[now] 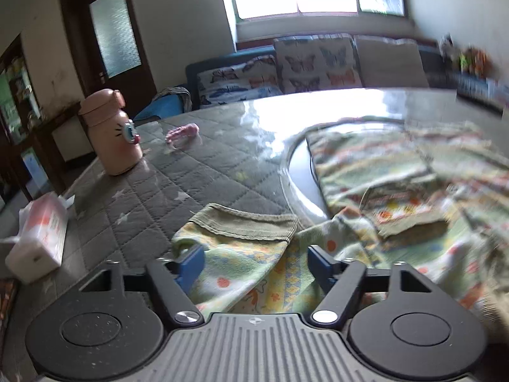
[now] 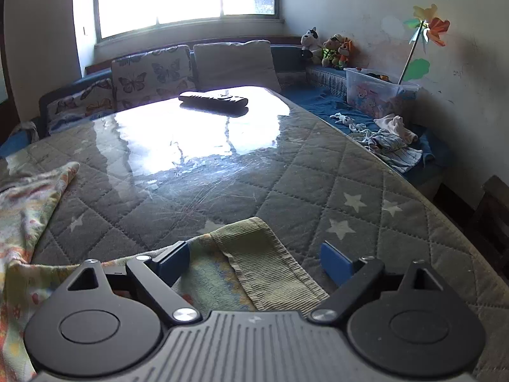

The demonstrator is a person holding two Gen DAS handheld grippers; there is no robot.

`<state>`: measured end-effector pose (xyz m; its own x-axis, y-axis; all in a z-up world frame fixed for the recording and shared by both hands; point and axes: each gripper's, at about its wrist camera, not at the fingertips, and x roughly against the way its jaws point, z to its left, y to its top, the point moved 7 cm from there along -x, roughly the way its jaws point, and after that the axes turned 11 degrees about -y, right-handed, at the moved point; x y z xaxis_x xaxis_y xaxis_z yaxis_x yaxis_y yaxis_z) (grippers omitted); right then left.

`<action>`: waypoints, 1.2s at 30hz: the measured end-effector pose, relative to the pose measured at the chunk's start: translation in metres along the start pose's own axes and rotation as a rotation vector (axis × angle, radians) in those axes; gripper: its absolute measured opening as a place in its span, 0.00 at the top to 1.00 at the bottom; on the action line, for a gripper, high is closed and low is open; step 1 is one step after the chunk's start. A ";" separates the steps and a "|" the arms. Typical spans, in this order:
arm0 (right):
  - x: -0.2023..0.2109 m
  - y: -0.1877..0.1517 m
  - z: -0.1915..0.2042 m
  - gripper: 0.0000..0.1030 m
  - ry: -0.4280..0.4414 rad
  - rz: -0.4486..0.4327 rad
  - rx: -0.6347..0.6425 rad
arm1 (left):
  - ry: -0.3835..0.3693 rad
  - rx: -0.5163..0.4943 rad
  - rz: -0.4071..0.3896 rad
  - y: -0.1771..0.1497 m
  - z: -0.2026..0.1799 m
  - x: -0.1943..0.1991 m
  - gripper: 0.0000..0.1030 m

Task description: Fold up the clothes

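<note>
Left wrist view had the left gripper (image 1: 256,262) spread over a ribbed cuff (image 1: 245,226) of the printed garment (image 1: 381,172), which lay rumpled, partly doubled, on the tabletop (image 1: 191,159); right gripper (image 2: 256,262) also spread, straddling another cuff (image 2: 267,261); so folding looked unfinished.

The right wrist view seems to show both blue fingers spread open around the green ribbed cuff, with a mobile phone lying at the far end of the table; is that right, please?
Nearly. The thing at the far end of the table is a black remote control, not a phone, as the right wrist view shows. The right gripper is indeed open around the ribbed cuff.
</note>
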<state>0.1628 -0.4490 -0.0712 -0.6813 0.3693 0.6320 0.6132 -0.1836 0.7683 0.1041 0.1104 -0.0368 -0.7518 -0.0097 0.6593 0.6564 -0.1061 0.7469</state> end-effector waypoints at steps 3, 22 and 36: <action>-0.001 -0.001 0.005 0.02 0.000 0.009 0.015 | 0.012 -0.035 0.005 -0.002 0.004 -0.008 0.53; -0.001 -0.002 0.006 0.00 0.000 0.014 0.013 | 0.336 0.525 -0.040 -0.068 0.151 0.050 0.88; -0.002 -0.002 0.005 0.00 0.002 0.014 0.013 | 0.121 0.304 -0.008 -0.012 0.100 -0.009 0.53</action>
<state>0.1650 -0.4445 -0.0743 -0.6734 0.3645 0.6432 0.6280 -0.1768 0.7578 0.1092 0.2107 -0.0428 -0.7468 -0.1298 0.6522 0.6258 0.1945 0.7553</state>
